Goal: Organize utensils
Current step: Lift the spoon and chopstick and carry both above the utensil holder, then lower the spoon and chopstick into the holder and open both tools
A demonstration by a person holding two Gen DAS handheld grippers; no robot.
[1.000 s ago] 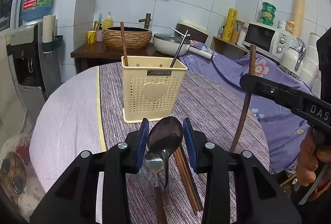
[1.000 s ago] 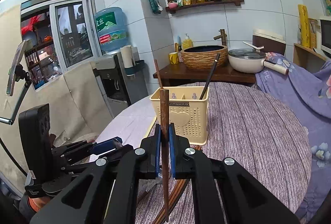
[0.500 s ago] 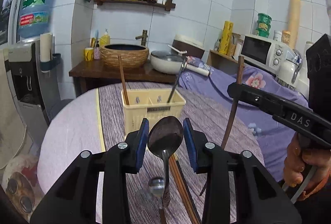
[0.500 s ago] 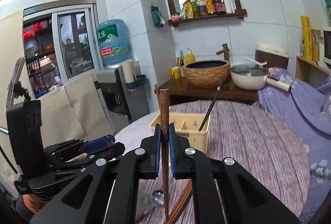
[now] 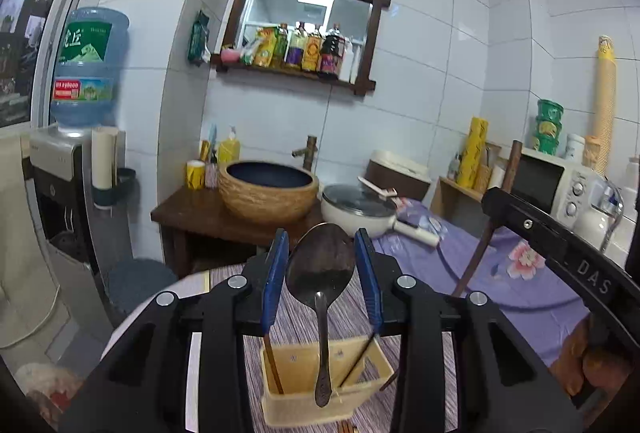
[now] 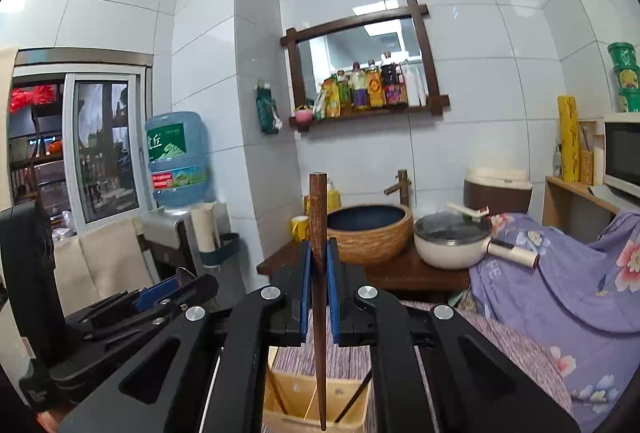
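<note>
Left wrist view. Left gripper [image 5: 321, 265]: jaws part-way apart, blue pads gripping the bowl of a dark metal spoon [image 5: 320, 265] by its edges; handle hangs straight down. Directly below the handle tip: pale yellow plastic utensil holder [image 5: 320, 407], divided into compartments, standing on the round surface covered with a purple-grey striped cloth [image 5: 296, 317]. One brown chopstick and one dark chopstick already lean inside the holder. Right gripper [image 5: 500, 199] enters from the right edge, clamped on a long dark wooden chopstick [image 5: 480, 245] that slants downward.

Room: white tiled walls; wood-framed mirror shelf with sauce bottles [image 5: 304, 49]; woven basket-style basin [image 5: 269, 191] on a dark wooden stand; white lidded pan [image 5: 360, 211]; water dispenser with a blue bottle [image 5: 86, 69] at left; white microwave [image 5: 560, 185] at right above a purple floral cloth [image 5: 520, 273].

Right wrist view. Right gripper [image 6: 319, 265]: jaws closed tight on the wooden chopstick [image 6: 319, 253], held upright, tapered tip pointing down over the holder [image 6: 292, 405]; which compartment it is over cannot be told. Left gripper [image 6: 176, 291] at lower left, seen side-on, a sliver of the spoon between its pads. Sliding window [image 6: 100, 149] at far left.
</note>
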